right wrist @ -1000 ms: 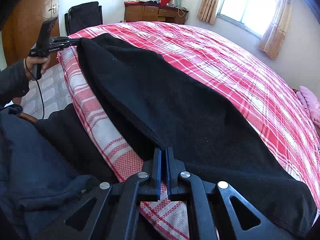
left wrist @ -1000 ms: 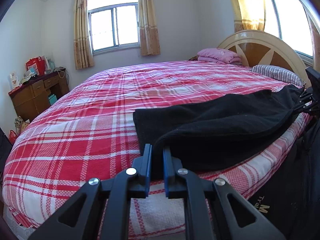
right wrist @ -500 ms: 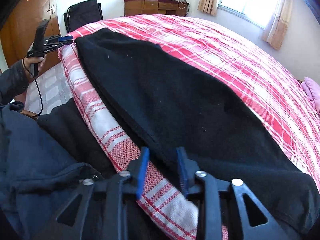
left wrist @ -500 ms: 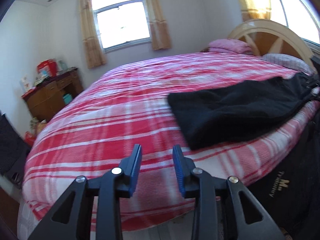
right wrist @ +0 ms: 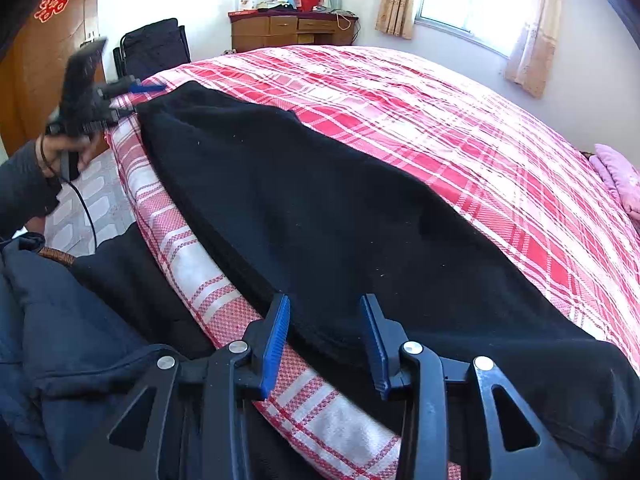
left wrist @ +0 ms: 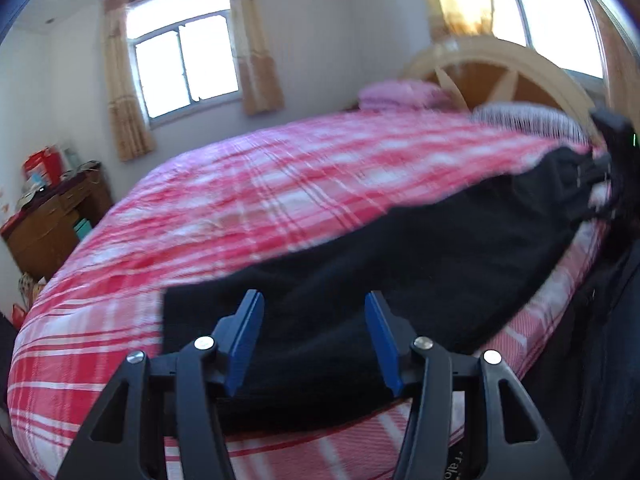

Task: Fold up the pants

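Black pants (right wrist: 320,208) lie lengthwise along the bed's (right wrist: 440,120) near edge, one fold apparently done. Left claw (left wrist: 314,340), jaws just opening, apart over the hem at 6 o'clock. Right claw (right wrist: 324,340), apart, nothing clamped; motion blur hides contact. Regrip both layers squarely before folding ends together.

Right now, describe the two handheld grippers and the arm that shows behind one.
Both the left gripper and the right gripper have black plastic frames with triangular cut-outs, silver round bolts and ribbed blue pads. In the right wrist view, the hand wears a dark grey sleeve, with a black cable hanging below.
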